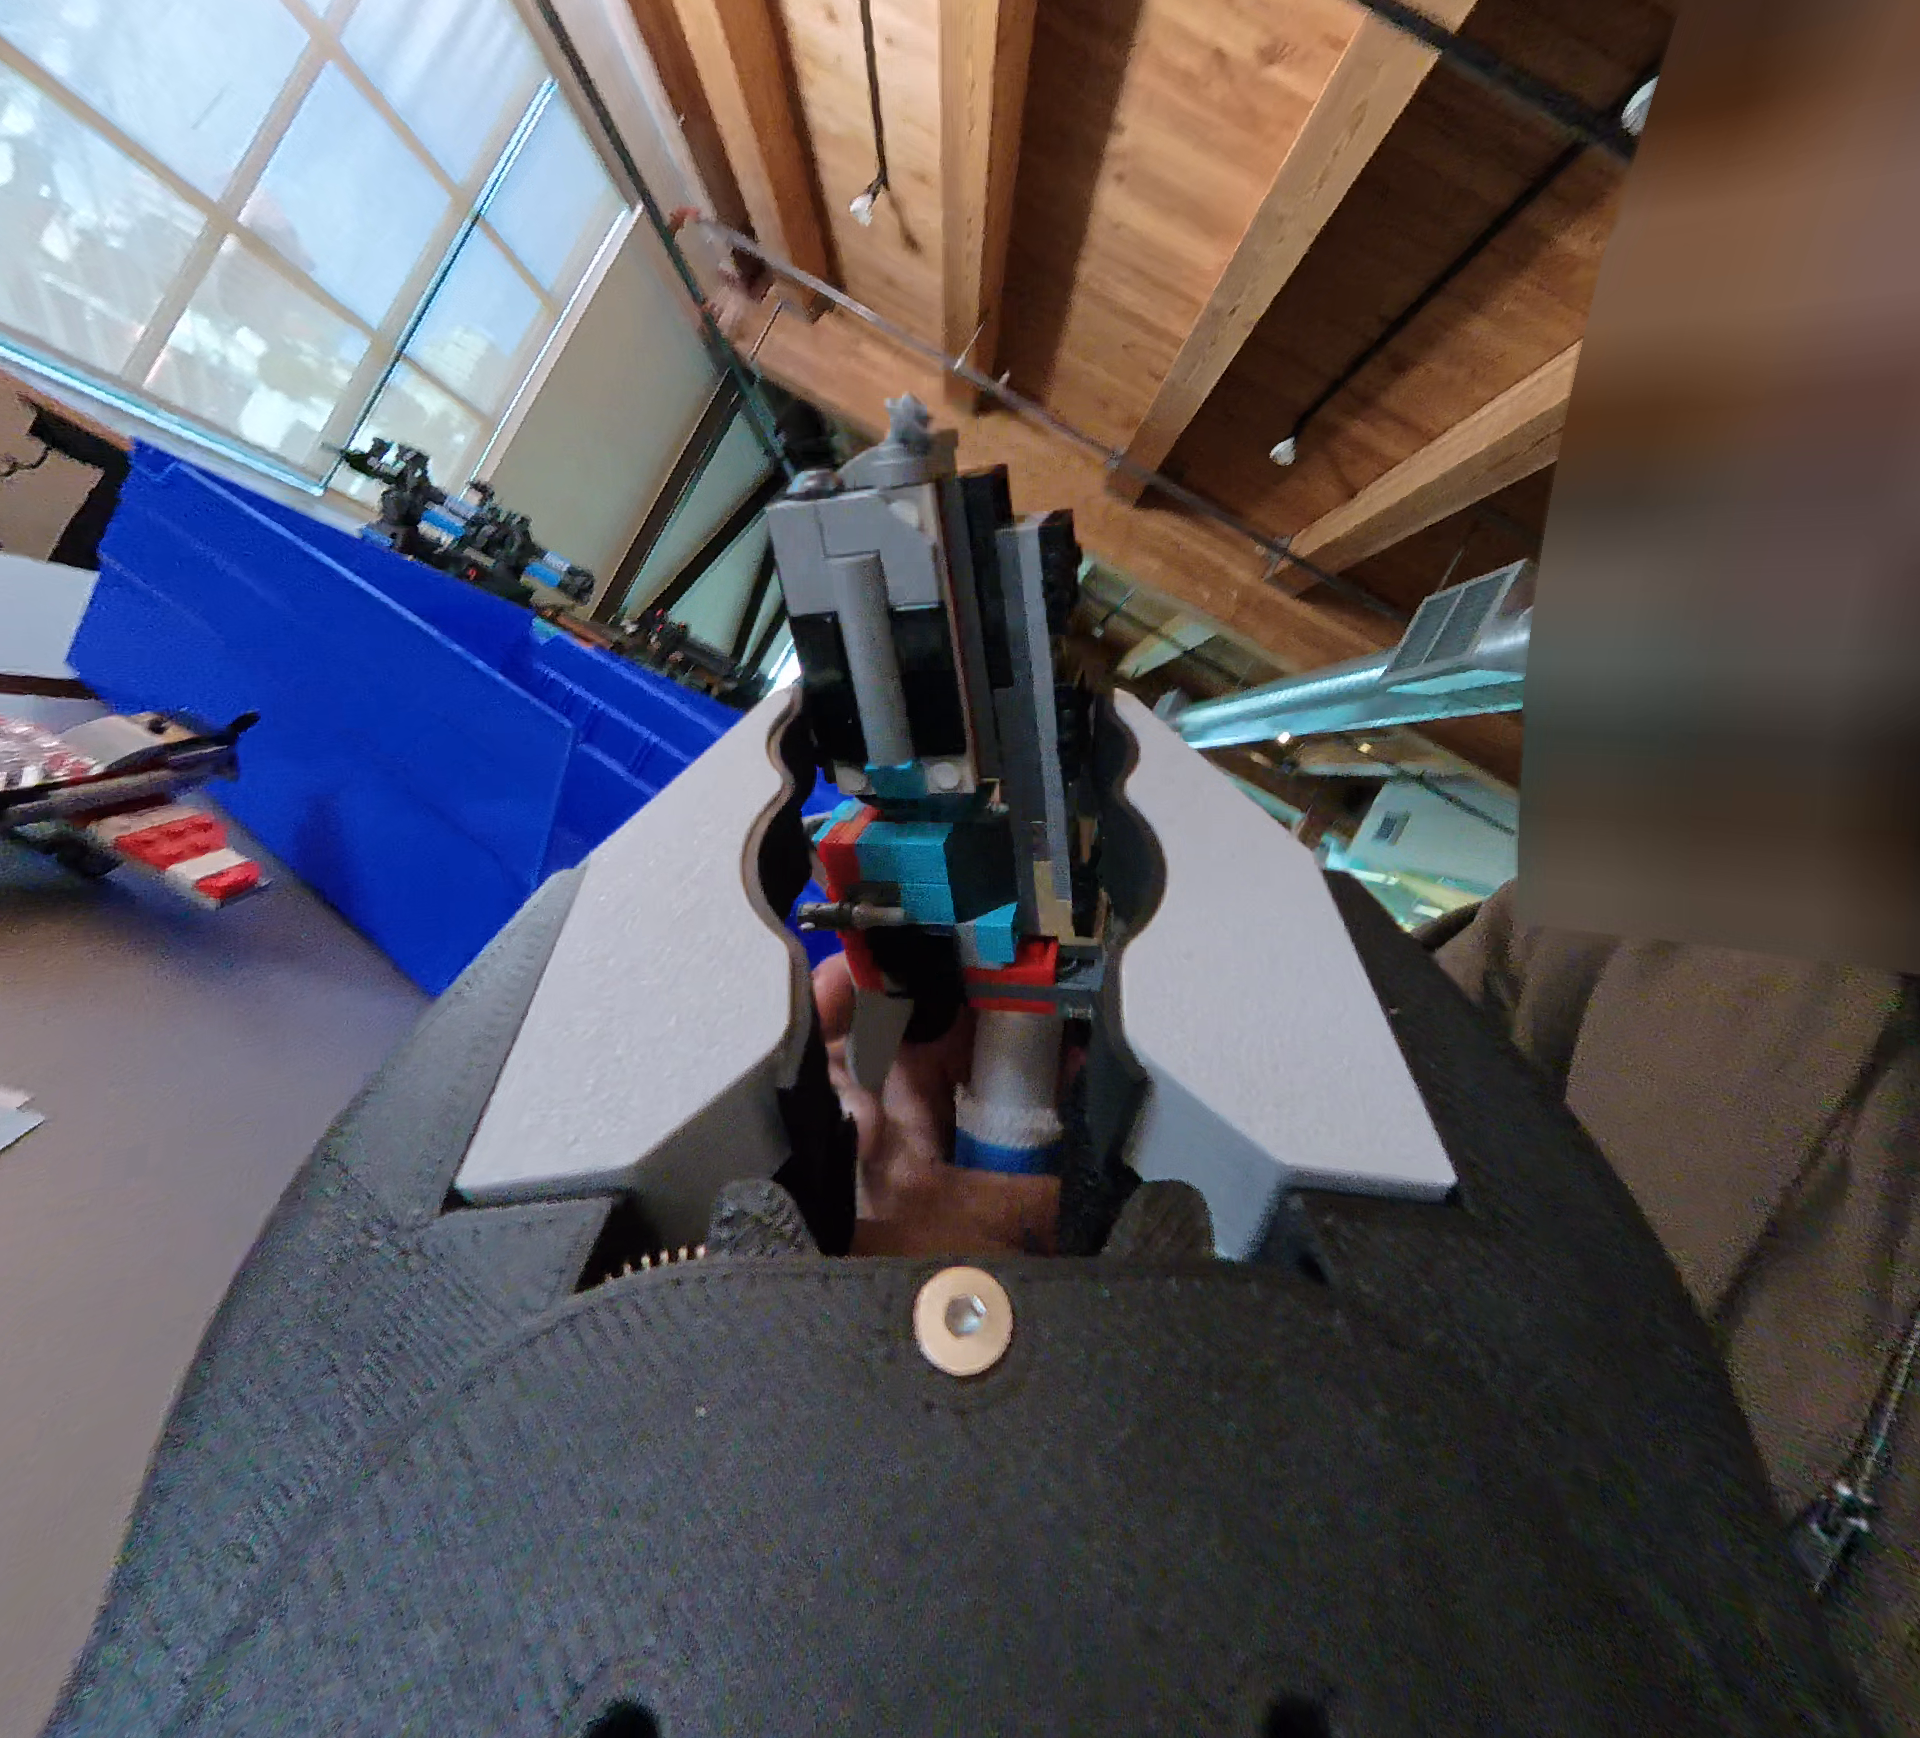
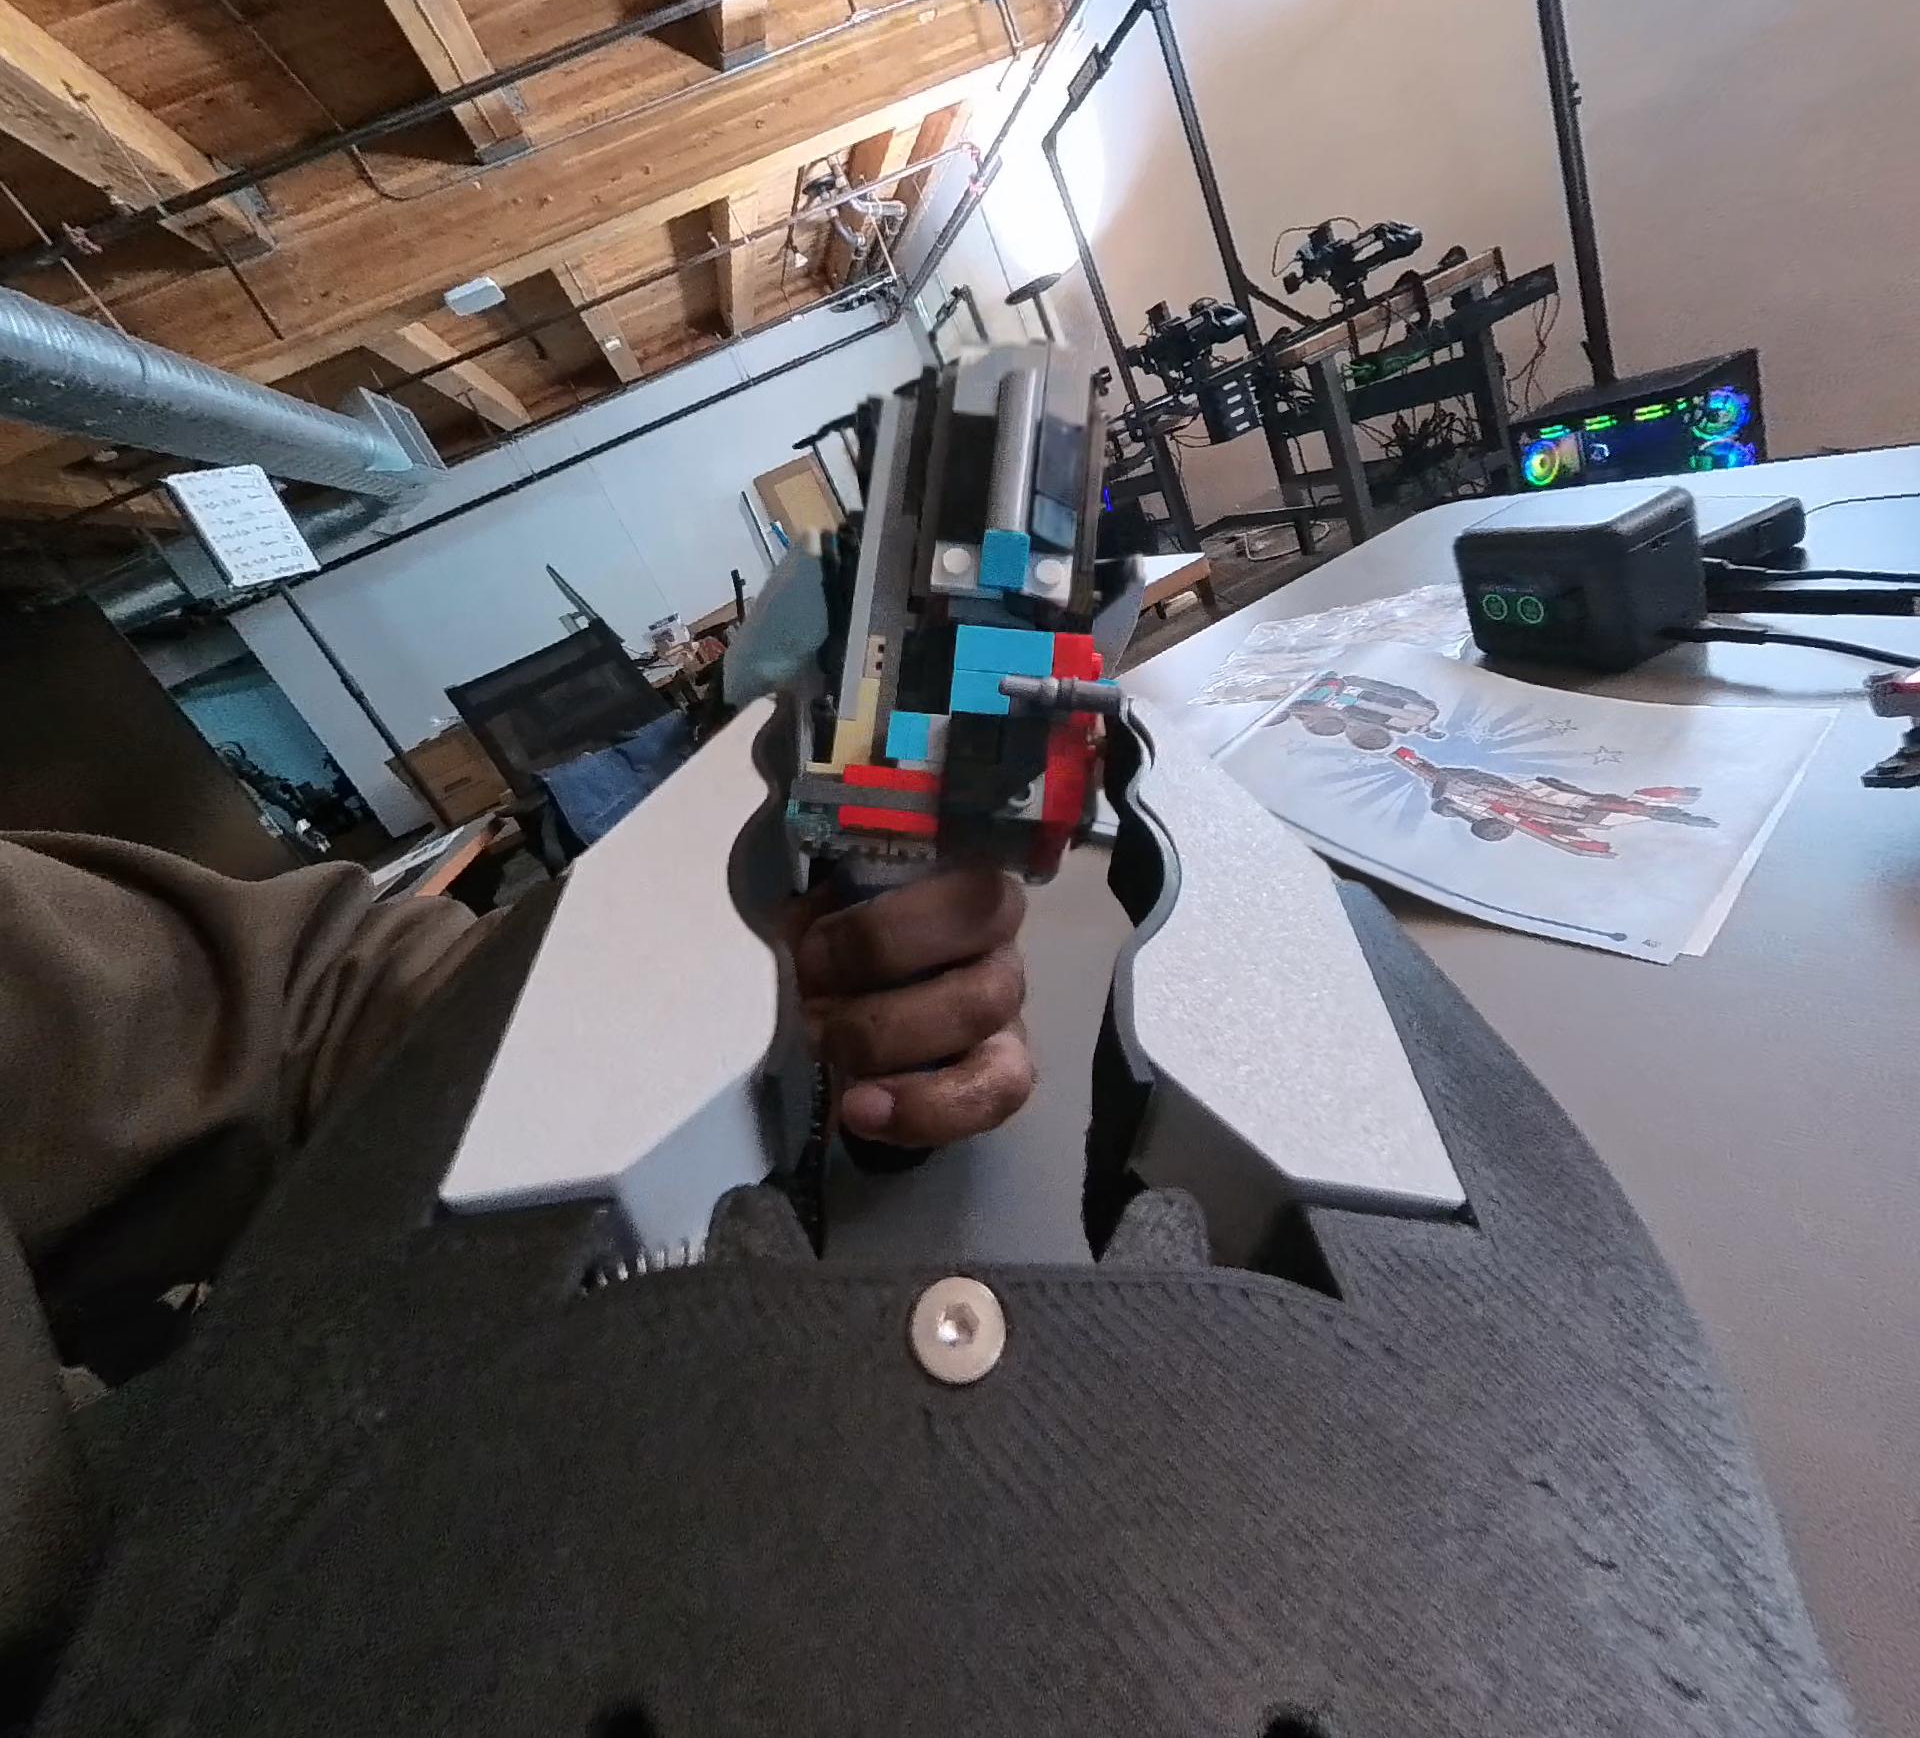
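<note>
Your left claw (image 1: 951, 815) is closed on a brick-built model (image 1: 914, 670) of grey, black, teal and red pieces; the model stands upright between the two grey fingers (image 1: 665, 940) and rises well past their tips toward the wooden ceiling (image 1: 1195, 130). A blue bin (image 1: 312, 701) sits on the bench (image 1: 156, 1117) to the left.

From your right claw (image 2: 940, 784), the same model (image 2: 966, 608) sits between the fingertips (the small grey peg on its side just beside the right finger), but you cannot tell whether both pads press it. A hand (image 2: 914, 1013) shows below. A printed sheet (image 2: 1538, 805) and a black box (image 2: 1579, 576) lie on the bench (image 2: 1766, 1117) to the right.
</note>
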Tool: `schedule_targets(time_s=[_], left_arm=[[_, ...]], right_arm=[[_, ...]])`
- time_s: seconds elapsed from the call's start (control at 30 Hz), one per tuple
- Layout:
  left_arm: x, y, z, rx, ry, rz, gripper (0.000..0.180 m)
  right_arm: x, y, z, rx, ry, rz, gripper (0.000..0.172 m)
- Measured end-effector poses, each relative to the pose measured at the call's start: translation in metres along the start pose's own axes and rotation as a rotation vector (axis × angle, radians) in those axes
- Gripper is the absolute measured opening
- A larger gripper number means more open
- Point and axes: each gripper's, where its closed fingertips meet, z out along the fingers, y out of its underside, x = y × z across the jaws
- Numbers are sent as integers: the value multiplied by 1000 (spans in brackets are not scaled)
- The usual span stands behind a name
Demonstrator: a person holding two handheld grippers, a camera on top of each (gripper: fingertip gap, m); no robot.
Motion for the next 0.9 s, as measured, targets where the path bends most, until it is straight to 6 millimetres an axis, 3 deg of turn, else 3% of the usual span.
schedule_targets(time_s=[0.37, 0.9], left_arm=[[-2, 21, -12, -262, -16, 198, 52], [9, 52, -17, -463, 10, 602, 57]], right_arm=[[4, -9, -14, -41, -108, -89, 58], [-11, 8, -39, -205, -220, -624, 58]])
